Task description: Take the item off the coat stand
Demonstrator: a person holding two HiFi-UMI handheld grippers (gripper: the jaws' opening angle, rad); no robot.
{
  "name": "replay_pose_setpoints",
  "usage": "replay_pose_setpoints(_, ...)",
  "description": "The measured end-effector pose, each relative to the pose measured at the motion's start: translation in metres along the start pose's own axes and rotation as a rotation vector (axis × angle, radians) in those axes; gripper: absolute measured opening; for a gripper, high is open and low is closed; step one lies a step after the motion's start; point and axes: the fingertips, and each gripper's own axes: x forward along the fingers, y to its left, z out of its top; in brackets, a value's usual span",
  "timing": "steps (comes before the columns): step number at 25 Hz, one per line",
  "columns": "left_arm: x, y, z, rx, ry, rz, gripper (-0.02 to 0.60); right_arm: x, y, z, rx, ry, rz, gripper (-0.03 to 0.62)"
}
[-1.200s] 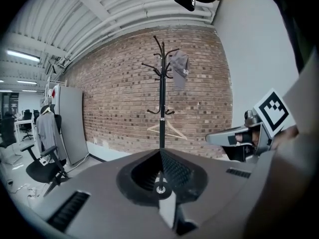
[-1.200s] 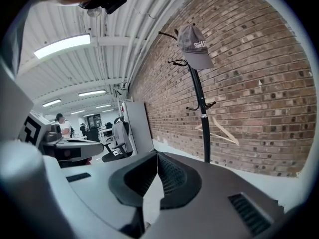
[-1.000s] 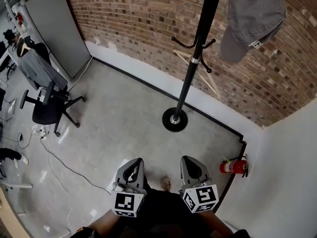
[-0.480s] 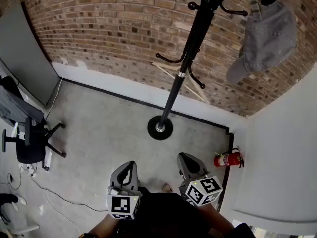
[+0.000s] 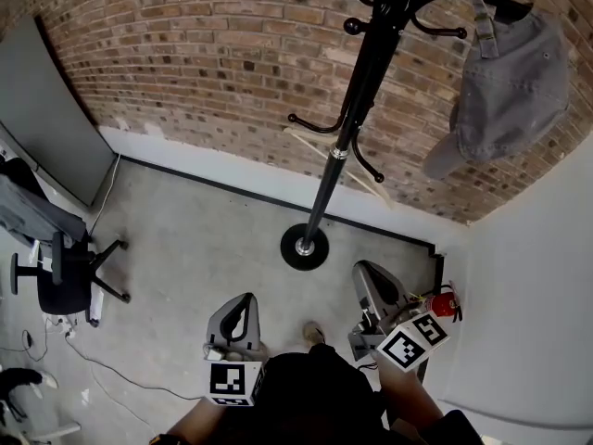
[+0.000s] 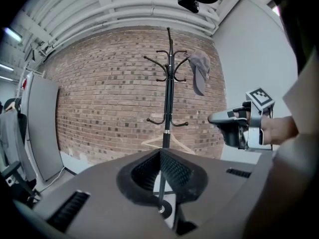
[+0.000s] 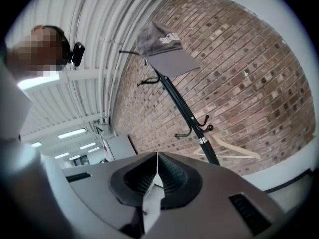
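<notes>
A grey cap [image 5: 510, 86] hangs from an upper right hook of the black coat stand [image 5: 347, 123], whose round base [image 5: 305, 247] rests on the floor by the brick wall. Both grippers are low, near my body, well short of the stand. The left gripper [image 5: 244, 301] is shut and empty. Raised slightly and off to the right, the right gripper [image 5: 368, 272] is shut too, with nothing in it. In the left gripper view the cap [image 6: 200, 71] hangs high on the stand [image 6: 168, 93], with the right gripper [image 6: 213, 118] at the right. The right gripper view looks up at the cap [image 7: 162, 46].
A wooden hanger [image 5: 345, 160] leans on the wall behind the stand. A red fire extinguisher [image 5: 445, 302] sits in the corner by the white wall, close to the right gripper. An office chair [image 5: 60, 281] and a grey panel [image 5: 42, 109] are at the left.
The view has shifted so the cap and hooks show more fully. The right gripper has lifted and moved right toward the corner. The left gripper has barely moved.
</notes>
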Motion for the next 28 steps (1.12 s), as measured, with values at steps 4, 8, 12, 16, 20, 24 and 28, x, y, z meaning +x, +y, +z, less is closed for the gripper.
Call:
replay_pose_setpoints(4,0.018,-0.027,0.01,0.036,0.01,0.029,0.025,-0.004,-0.019,0.063,0.148,-0.132,0.179,0.017)
replay_pose_setpoints(8,0.042,-0.054,0.025,0.063,-0.041,0.066,0.025,-0.009,-0.042,0.11,0.198,-0.203,0.309,0.02)
replay_pose_setpoints(12,0.054,-0.082,0.024,0.097,-0.019,0.095,0.025,-0.016,-0.064,0.143,0.301,-0.267,0.452,0.114)
replay_pose_setpoints(16,0.063,-0.106,0.017,0.116,0.0,0.128,0.025,-0.022,-0.088,0.168,0.427,-0.326,0.595,0.144)
replay_pose_setpoints(20,0.067,-0.109,0.014,0.116,0.027,0.19,0.025,-0.012,-0.104,0.188,0.563,-0.365,0.732,0.147)
replay_pose_setpoints(24,0.064,-0.105,0.014,0.129,0.037,0.239,0.025,0.0,-0.11,0.198,0.655,-0.397,0.826,0.147)
replay_pose_setpoints(28,0.062,-0.107,0.007,0.131,0.07,0.26,0.025,-0.001,-0.106,0.208,0.674,-0.427,0.896,0.146)
